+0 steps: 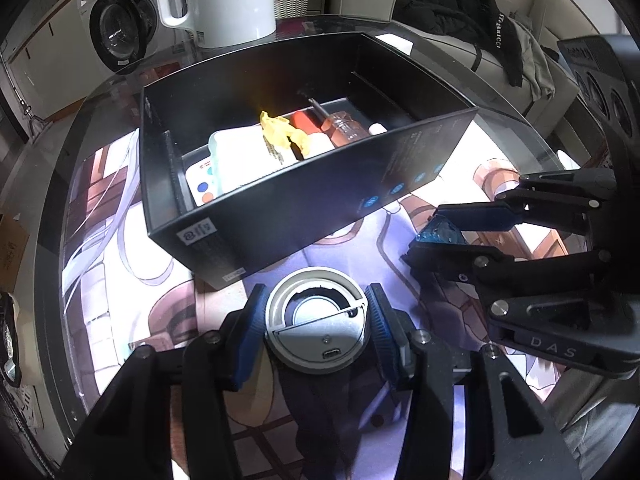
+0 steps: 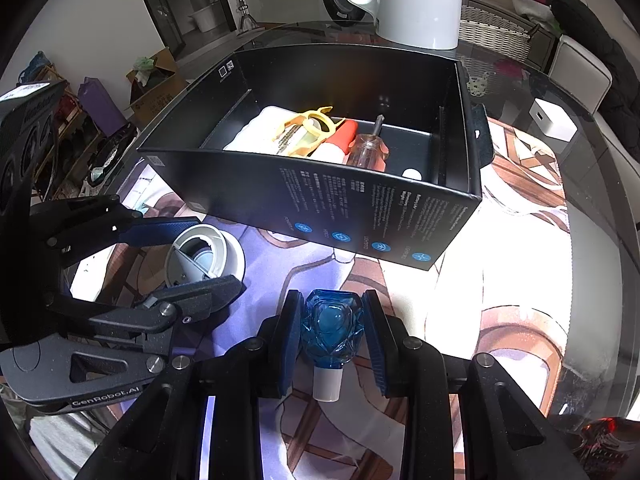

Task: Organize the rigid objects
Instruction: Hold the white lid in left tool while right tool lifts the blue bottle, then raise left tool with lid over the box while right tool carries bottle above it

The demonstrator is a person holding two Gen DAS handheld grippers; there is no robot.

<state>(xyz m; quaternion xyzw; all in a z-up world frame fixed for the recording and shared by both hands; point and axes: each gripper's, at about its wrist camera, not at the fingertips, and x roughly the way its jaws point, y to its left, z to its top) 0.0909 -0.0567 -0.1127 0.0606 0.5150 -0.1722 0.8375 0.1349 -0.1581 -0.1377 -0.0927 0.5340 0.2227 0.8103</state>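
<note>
Gripping a round white-and-grey device point(image 1: 318, 320) at the bottom centre of the left wrist view, my left gripper point(image 1: 316, 322) is pressing its blue pads against both sides of it; the device is resting on the worktop point(image 1: 132, 280), which is carrying a printed picture mat. Just above it in that frame, the black box point(image 1: 280, 208) is sitting open-topped, filling the middle of the picture. Inside, a white case point(image 1: 248, 156) is lying toward the left, with a yellow plastic piece point(image 1: 284, 130) on top of it, a red-and-white item point(image 1: 306, 122) beside that, and a clear-handled screwdriver point(image 1: 340, 124) toward the right. Behind the box, at the top of the frame, a white kettle point(image 1: 224, 0) is standing on the worktop.

At the bottom centre of the right wrist view, my right gripper point(image 2: 332, 336) is clamping a blue glass bottle point(image 2: 332, 328) with a white neck, in front of the box's printed wall. A small white cube point(image 2: 554, 120) is sitting at the right of that frame.
</note>
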